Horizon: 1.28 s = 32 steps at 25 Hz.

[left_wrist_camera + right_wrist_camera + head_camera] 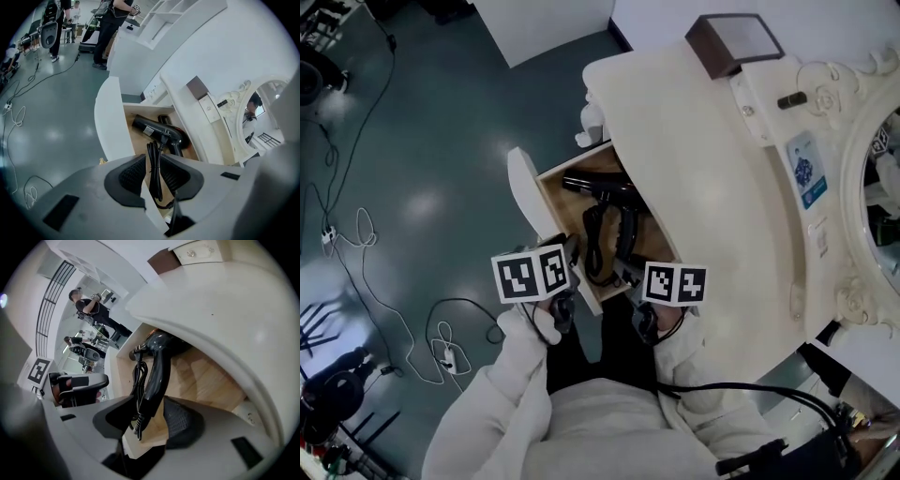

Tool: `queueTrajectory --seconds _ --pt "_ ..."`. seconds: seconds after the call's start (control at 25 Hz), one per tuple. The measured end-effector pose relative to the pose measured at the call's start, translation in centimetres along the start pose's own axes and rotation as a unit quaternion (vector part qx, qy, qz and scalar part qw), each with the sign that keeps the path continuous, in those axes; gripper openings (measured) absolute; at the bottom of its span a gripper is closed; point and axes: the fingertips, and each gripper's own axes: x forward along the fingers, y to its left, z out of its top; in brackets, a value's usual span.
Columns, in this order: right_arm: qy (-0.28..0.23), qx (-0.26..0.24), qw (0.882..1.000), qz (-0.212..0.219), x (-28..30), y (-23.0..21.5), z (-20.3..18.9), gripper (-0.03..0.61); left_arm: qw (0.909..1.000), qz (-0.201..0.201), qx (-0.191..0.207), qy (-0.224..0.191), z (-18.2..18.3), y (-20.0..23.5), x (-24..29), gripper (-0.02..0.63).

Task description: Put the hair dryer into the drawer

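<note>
A black hair dryer (609, 192) lies inside the open wooden drawer (523, 192), with its bundled cord (592, 246) beside the handle. My left gripper (569, 251) hovers over the drawer's white front panel, and my right gripper (628, 274) is at the drawer's near corner. In the left gripper view the jaws (153, 180) stand slightly apart, and the cord (154, 173) and dryer (157, 129) show through the gap, down in the drawer (110, 126). In the right gripper view the jaws (150, 420) are wider apart. The dryer handle (157, 362) shows between them, with bare wood beside it.
The cream dressing table top (703, 169) overhangs the drawer and carries a brown box (736, 42) and an ornate mirror frame (862, 187). Cables (366, 281) trail over the grey floor at the left. People (110, 28) stand far back in the room.
</note>
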Motion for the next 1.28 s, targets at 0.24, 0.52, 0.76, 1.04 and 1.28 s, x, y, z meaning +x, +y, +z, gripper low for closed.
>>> queueTrajectory --seconds 0.24,0.52,0.76,1.04,1.28 --pt "-0.030 -0.018 0.999 -0.020 -1.9 1.6 0.4 0.247 0.9994 -0.012 0.031 -0.009 -0.5 -0.6 -2.5 0.095" --pt "-0.115 -0.029 0.992 -0.030 -5.7 4.5 2.3 0.245 0.9934 -0.030 0.098 -0.051 0.2 -2.8 -6.8 0.095" --pt "-0.191 -0.033 0.980 -0.046 -8.8 6.6 3.8 0.224 0.9775 -0.051 0.171 -0.112 2.9 -5.6 -10.4 0.095" --pt "-0.288 -0.021 0.954 -0.081 -12.5 8.1 4.4 0.114 0.9558 -0.055 0.246 -0.151 4.3 -7.3 -13.6 0.072" --pt "-0.347 -0.003 0.934 -0.086 -14.6 8.0 3.0 0.067 0.9461 -0.064 0.278 -0.154 4.2 -7.5 -13.8 0.009"
